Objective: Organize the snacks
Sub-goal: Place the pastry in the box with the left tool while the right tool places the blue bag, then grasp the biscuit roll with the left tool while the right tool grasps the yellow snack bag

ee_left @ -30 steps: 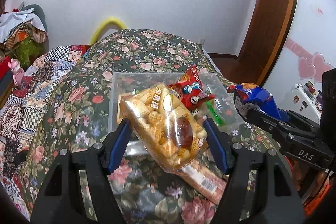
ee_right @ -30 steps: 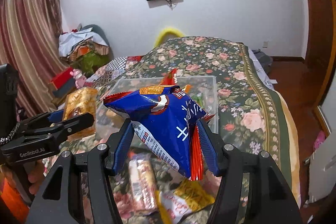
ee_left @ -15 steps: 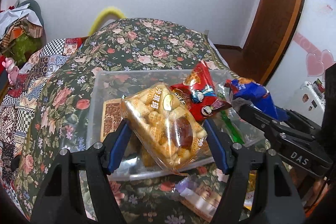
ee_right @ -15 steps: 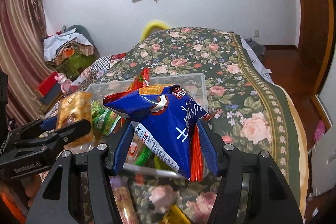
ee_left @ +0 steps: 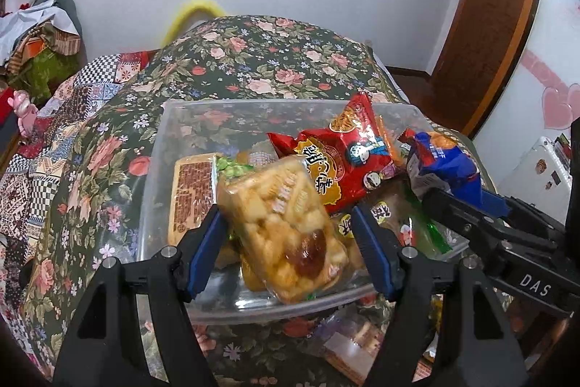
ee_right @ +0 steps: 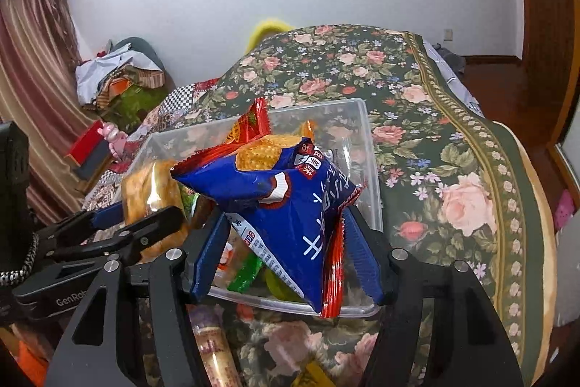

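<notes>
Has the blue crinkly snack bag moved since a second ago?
Yes. The blue crinkly snack bag has come forward and down over the clear plastic bin, and the right gripper's fingers have just been opening.

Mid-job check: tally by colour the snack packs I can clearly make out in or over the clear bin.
Blue foil bag, between the right tongs, whose jaws have just been opening: 1
Clear bag of golden puffs, in the left tongs: 1
Red foil bag, in the clear plastic bin: 1
Tan flat packet, in the bin: 1
Total: 4; others too hidden.
</notes>
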`<state>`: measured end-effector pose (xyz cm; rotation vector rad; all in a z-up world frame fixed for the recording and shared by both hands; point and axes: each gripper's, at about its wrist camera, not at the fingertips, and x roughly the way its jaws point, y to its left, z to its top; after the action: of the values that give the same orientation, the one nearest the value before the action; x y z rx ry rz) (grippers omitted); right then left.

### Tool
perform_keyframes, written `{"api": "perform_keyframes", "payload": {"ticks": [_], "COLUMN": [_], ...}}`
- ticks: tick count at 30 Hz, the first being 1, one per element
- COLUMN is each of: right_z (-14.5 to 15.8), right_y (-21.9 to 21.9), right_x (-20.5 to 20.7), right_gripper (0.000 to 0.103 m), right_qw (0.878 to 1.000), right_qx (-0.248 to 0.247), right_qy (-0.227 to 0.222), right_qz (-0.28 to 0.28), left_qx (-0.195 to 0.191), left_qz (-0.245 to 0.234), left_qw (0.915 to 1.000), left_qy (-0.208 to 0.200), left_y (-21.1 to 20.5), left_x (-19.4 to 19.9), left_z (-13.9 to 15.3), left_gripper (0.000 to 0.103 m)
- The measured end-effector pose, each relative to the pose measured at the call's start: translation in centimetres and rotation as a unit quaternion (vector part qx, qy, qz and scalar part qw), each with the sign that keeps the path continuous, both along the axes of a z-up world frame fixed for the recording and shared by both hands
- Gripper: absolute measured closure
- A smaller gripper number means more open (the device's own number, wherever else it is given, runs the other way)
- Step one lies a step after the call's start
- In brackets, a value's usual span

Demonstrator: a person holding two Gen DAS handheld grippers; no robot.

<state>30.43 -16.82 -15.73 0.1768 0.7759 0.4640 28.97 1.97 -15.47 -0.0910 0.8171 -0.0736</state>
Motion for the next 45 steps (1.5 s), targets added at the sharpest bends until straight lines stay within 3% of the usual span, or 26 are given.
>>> {"api": "perform_keyframes", "payload": {"ticks": [11,14,19,30,38,45], "right_z": [0.6,0.6,0.1,-4.7,-5.7,-5.0], "right_y": [-0.4,-0.8,-1.8,-2.0,-4.7,-5.9], "right_x": [-2.6,-3.5,-4.9,-7.5,-8.9,-9.4], "right_gripper": [0.035,0.023,0.021,0.02,0.02,0.02], "right_qw": [0.999,0.999,0.999,0.993,0.992,0.994], "right_qx": [-0.039,-0.051,-0.054,-0.104,-0.109,-0.088], "right_qy": [-0.01,-0.014,-0.007,0.048,0.066,0.065], "right_qz": [0.019,0.011,0.006,0.025,0.013,0.007], "left_qx": [0.004,0.006,-0.001,-0.001,0.022,0.016], "left_qz": [-0.004,-0.007,-0.019,-0.061,-0.076,-0.069], "left_qw": [1.0,0.9999,0.9998,0.9962,0.9927,0.9936], "left_qy": [-0.008,-0.006,0.0,0.062,0.091,0.088], "left_y": [0.6,0.6,0.1,-3.8,-6.7,-4.7], "left_x": [-4.1,-5.5,-7.4,-8.9,-8.1,-9.2], "left_z": [1.6,1.9,1.7,-2.1,-4.9,-5.4], "left_gripper": [0.032,0.032,0.029,0.026,0.022,0.016]}}
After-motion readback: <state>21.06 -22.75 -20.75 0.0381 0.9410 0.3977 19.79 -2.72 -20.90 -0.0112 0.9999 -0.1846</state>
